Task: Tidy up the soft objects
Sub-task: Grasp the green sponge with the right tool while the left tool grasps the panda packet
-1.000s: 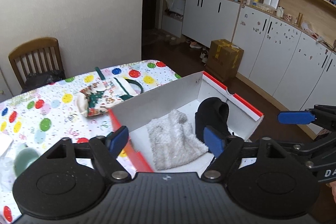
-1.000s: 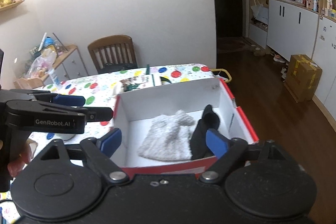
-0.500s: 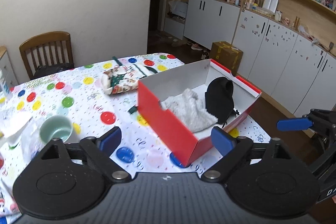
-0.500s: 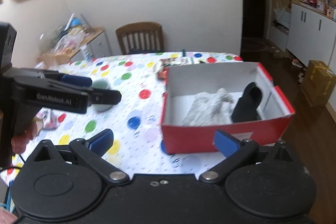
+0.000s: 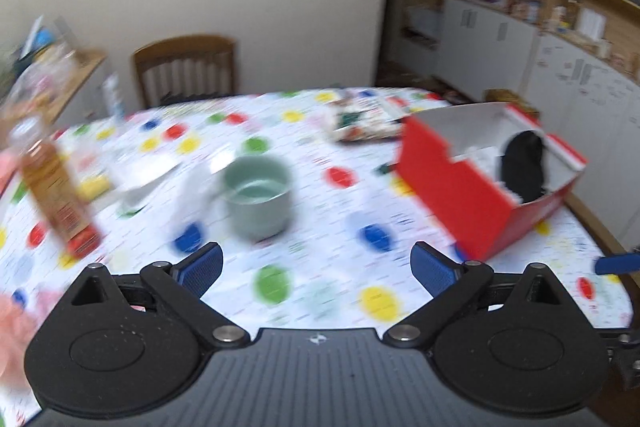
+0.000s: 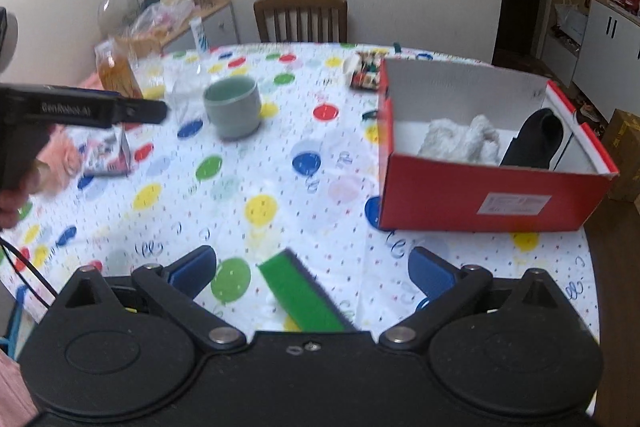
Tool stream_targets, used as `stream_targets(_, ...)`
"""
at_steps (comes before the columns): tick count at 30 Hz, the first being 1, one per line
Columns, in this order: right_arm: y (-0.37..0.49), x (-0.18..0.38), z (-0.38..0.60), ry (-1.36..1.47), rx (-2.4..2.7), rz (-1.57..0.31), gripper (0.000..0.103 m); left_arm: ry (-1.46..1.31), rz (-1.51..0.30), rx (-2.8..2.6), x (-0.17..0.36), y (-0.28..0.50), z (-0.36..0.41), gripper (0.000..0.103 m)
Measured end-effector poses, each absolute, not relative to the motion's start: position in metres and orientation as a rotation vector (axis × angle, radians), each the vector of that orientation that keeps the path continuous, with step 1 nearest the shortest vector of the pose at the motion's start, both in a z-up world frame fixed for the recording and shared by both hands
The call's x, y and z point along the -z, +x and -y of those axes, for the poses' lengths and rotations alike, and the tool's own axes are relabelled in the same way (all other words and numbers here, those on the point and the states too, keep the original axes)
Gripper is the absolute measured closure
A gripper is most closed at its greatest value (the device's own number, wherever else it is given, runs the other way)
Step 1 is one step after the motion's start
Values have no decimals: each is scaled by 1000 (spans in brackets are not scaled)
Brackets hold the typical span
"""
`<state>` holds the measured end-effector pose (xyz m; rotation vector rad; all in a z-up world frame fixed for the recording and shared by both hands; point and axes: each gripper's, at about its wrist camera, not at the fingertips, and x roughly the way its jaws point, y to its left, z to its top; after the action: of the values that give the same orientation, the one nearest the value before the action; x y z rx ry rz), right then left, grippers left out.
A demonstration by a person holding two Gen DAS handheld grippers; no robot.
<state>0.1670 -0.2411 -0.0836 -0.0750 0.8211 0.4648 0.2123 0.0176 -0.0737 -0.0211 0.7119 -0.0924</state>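
green sponge [image 6: 302, 297] lying between the wide, empty right gripper [image 6: 312, 273], left gripper [image 5: 316, 265] opening over bare tablecloth [image 5: 328, 291], red box [image 6: 492, 195] far right

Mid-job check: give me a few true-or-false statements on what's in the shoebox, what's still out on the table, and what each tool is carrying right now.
1. The red shoebox holds a white fluffy cloth and a black soft item. True.
2. The green cup sits inside the shoebox. False: it stands on the dotted tablecloth, left of the box.
3. The right tool grips the green sponge. False: the sponge lies on the table between open, empty jaws.
4. The left tool carries nothing. True; its jaws are opening.
5. The box lid is shut. False: the box is open-topped.
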Motion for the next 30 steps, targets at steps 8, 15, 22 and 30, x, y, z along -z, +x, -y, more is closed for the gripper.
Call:
stream_targets(8, 167, 100, 225, -106, -449, -866, 1, -80, -746, -126, 101, 210, -95, 2)
stream_targets(15, 170, 112, 215, -148, -423, -893, 2, -102, -772, -348, 126, 221, -139, 2)
stream_targets(22, 176, 119, 209, -186, -399, -909, 6, -128, -837, -489, 151, 246, -159, 2)
stream_targets(30, 182, 125, 204, -237, -403, -935, 11, -118, -892, -634, 173, 273, -164, 2)
